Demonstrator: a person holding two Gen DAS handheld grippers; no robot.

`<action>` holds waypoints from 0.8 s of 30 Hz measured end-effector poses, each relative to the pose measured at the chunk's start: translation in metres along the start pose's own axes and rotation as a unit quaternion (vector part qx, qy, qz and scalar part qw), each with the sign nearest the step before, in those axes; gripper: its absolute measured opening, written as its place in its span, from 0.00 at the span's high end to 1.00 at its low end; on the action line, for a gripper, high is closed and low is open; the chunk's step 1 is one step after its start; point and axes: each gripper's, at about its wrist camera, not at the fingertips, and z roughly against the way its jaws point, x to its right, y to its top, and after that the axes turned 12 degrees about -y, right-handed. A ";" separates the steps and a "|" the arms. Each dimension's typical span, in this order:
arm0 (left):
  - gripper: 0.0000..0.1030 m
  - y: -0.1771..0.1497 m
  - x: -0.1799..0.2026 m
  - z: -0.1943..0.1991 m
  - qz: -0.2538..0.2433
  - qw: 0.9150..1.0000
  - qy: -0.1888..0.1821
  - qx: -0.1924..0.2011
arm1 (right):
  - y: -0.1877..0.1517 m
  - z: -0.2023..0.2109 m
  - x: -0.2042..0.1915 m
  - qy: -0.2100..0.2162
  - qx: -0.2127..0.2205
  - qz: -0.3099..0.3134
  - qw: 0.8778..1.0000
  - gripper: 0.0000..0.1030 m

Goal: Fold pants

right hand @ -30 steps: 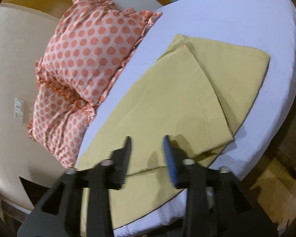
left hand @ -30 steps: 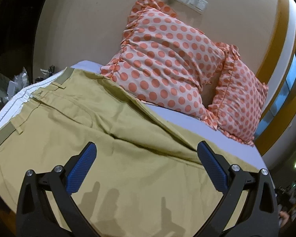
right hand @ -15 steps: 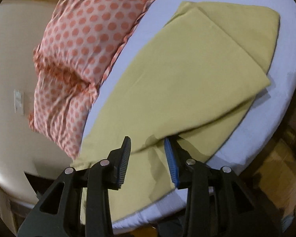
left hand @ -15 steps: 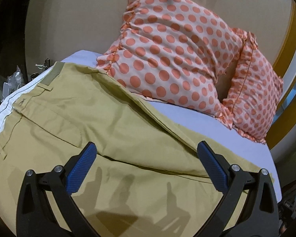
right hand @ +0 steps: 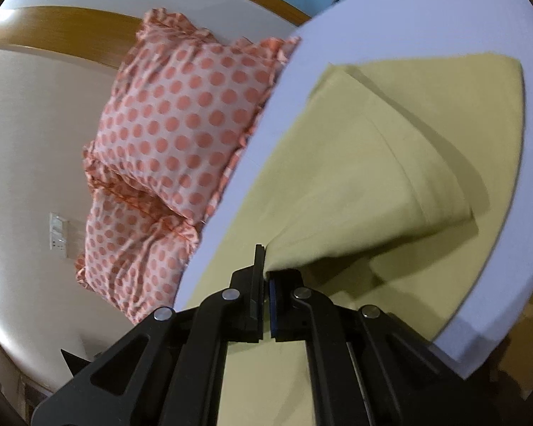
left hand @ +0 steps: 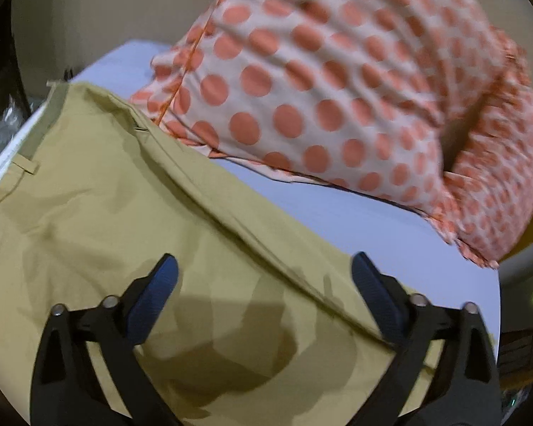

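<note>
Khaki pants (left hand: 131,206) lie spread on a bed with a pale lilac sheet (left hand: 355,216). In the left wrist view the waistband with a belt loop (left hand: 26,165) is at the far left. My left gripper (left hand: 263,269) is open and hovers low over the seat of the pants, touching nothing. In the right wrist view my right gripper (right hand: 265,266) is shut on an edge of the upper pant leg (right hand: 366,184) and lifts it off the lower leg (right hand: 426,284), which lies flat on the sheet (right hand: 408,25).
Two white pillows with coral dots (left hand: 337,81) (right hand: 181,120) lean against the beige headboard (right hand: 28,135) behind the pants. The bed's near edge (right hand: 486,333) drops to a wooden floor. A wall socket (right hand: 57,230) is on the headboard wall.
My right gripper has closed on the upper leg's edge and raised it. My left gripper has moved forward and lower toward the pillows, still open.
</note>
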 end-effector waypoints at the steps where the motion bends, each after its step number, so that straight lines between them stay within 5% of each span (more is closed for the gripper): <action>1: 0.23 0.003 -0.003 -0.006 0.011 1.000 0.003 -0.005 | 0.002 0.001 -0.002 0.002 0.003 0.002 1.000 0.98; 2: 0.28 0.008 -0.010 -0.016 0.029 0.999 0.006 -0.010 | 0.004 0.002 -0.005 0.004 0.006 0.004 1.000 0.98; 3: 0.47 0.011 -0.016 -0.020 0.041 0.999 0.010 -0.009 | 0.007 0.002 -0.006 0.006 0.007 0.005 1.000 0.98; 4: 0.80 0.013 -0.019 -0.019 0.041 0.999 0.023 0.011 | 0.009 0.001 -0.007 0.008 0.008 0.004 1.000 0.98; 5: 0.95 0.013 -0.024 -0.018 0.044 0.999 0.012 0.014 | 0.012 0.000 -0.009 0.011 0.010 0.006 1.000 0.98; 7: 0.95 0.005 -0.030 -0.003 0.058 0.998 -0.012 0.022 | 0.018 0.003 -0.013 0.015 0.016 0.012 1.000 0.98; 10: 0.95 -0.028 -0.020 0.056 0.014 0.997 -0.029 0.070 | 0.026 0.017 -0.019 0.027 0.033 0.024 0.999 0.98; 13: 0.95 -0.095 -0.020 0.124 -0.018 0.993 -0.046 0.105 | 0.030 0.037 -0.017 0.021 0.057 0.041 0.997 0.98; 17: 0.93 -0.181 -0.037 0.153 -0.017 0.996 -0.038 0.083 | 0.029 0.042 -0.002 -0.009 0.061 0.047 0.997 0.98; 20: 0.93 -0.214 -0.054 0.152 -0.003 0.997 -0.043 0.063 | 0.025 0.036 0.008 -0.057 0.045 0.069 0.995 0.98; 21: 0.92 -0.224 -0.060 0.150 0.004 0.997 -0.046 0.057 | 0.024 0.036 0.011 -0.084 0.045 0.081 0.992 0.95; 23: 0.89 -0.238 -0.067 0.150 0.007 0.997 -0.048 0.057 | 0.023 0.042 0.018 -0.112 0.055 0.088 0.988 0.73; 24: 0.87 -0.245 -0.068 0.154 0.003 0.996 -0.052 0.068 | 0.023 0.050 0.024 -0.129 0.077 0.087 0.985 0.48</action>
